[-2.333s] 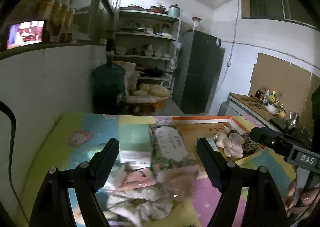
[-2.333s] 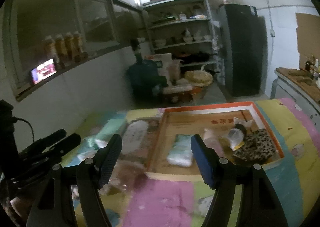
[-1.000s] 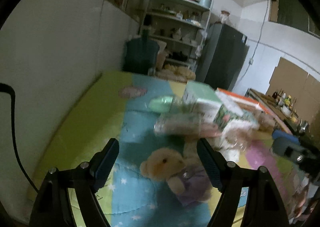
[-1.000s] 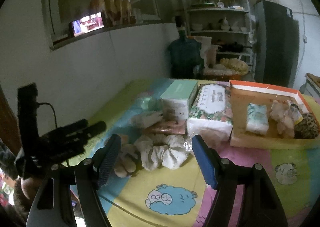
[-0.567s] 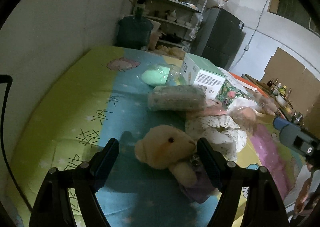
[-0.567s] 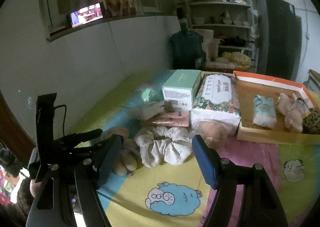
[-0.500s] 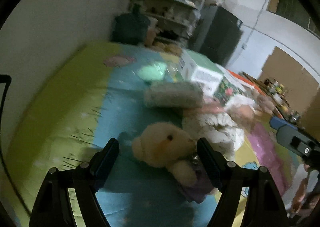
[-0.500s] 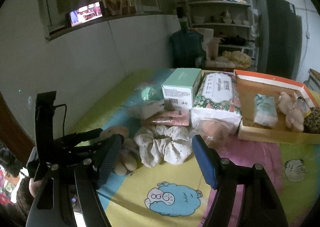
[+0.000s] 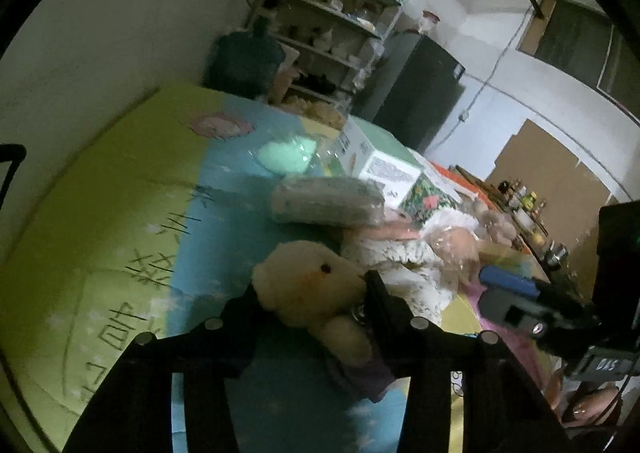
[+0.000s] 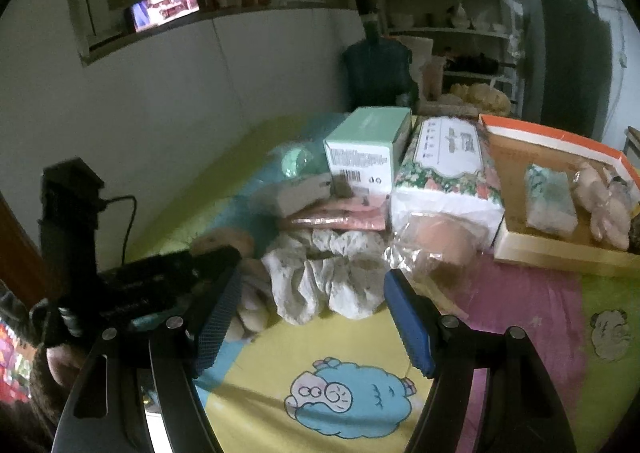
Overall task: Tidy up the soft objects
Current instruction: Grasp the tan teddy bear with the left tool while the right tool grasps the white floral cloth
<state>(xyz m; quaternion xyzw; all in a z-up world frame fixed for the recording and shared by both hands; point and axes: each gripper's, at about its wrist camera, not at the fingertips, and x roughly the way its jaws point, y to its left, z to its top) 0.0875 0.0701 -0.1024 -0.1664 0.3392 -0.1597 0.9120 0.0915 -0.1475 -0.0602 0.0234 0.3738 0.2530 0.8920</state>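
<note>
A cream teddy bear in purple clothes lies on the colourful play mat. My left gripper has the bear's head between its black fingers; the jaws are closing and the pads press its sides. The right wrist view shows that gripper at the left, covering most of the bear. My right gripper hangs open just above a white scrunchie, with nothing between its blue pads. Its blue finger shows at the right in the left wrist view.
Behind the scrunchie lie a pink packet, a green box, a floral tissue pack and a bagged peach item. An orange-rimmed box at the right holds several soft items. A grey wrapped pack lies beyond the bear.
My left gripper's jaws have come in from wide open onto the bear's head, and the hand has dipped lower. My right gripper has sunk closer to the scrunchie, still open.
</note>
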